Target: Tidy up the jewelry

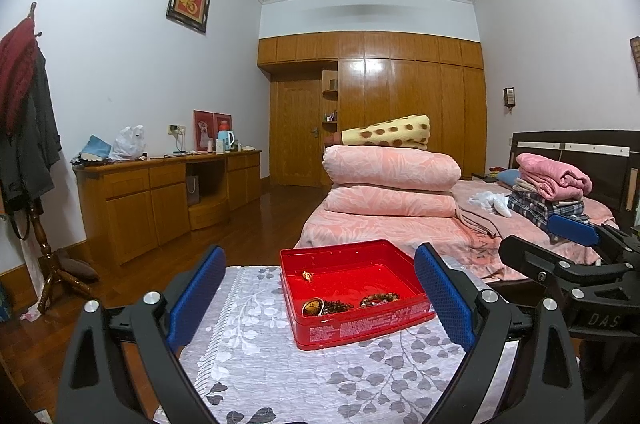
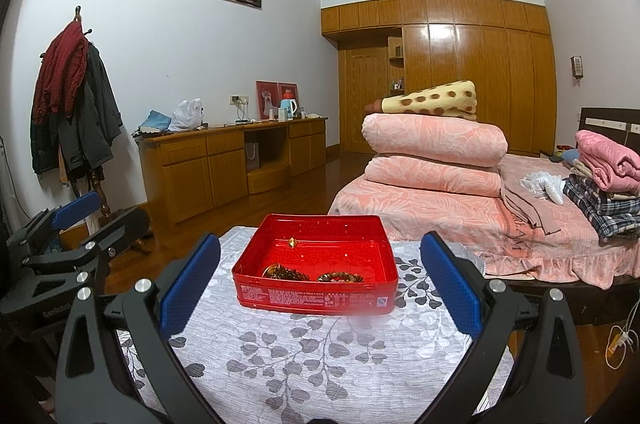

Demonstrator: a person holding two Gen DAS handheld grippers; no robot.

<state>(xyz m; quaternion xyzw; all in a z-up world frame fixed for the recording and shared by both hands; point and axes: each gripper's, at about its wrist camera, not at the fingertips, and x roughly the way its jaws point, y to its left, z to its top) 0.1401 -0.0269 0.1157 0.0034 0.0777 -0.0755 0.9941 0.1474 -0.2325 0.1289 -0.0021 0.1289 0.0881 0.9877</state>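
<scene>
Your left gripper (image 1: pixel 320 298): fingers wide, empty | your right gripper (image 2: pixel 320 282): same | open red metal tin (image 2: pixel 316 274) on counter (image 2: pixel 320 356) holds beaded bracelets (image 2: pixel 340 278)

Counter (image 2: pixel 320 356) w/ grey-white leaf-print cloth (image 2: pixel 280 376) over it. On cloth: open red tin (image 2: pixel 316 298), set toward far edge, roughly centred. Beads & a small gold piece inside the tin. Rest of cloth bare.

A tabletop (image 2: pixel 320 352) under a grey leaf-patterned cloth fills the near ground. Far right, folded pink quilts (image 2: pixel 434 159) sit stacked on a bed (image 2: pixel 440 220). A wooden desk (image 2: pixel 224 159) lines the left wall beside a coat rack (image 2: pixel 76 95).
</scene>
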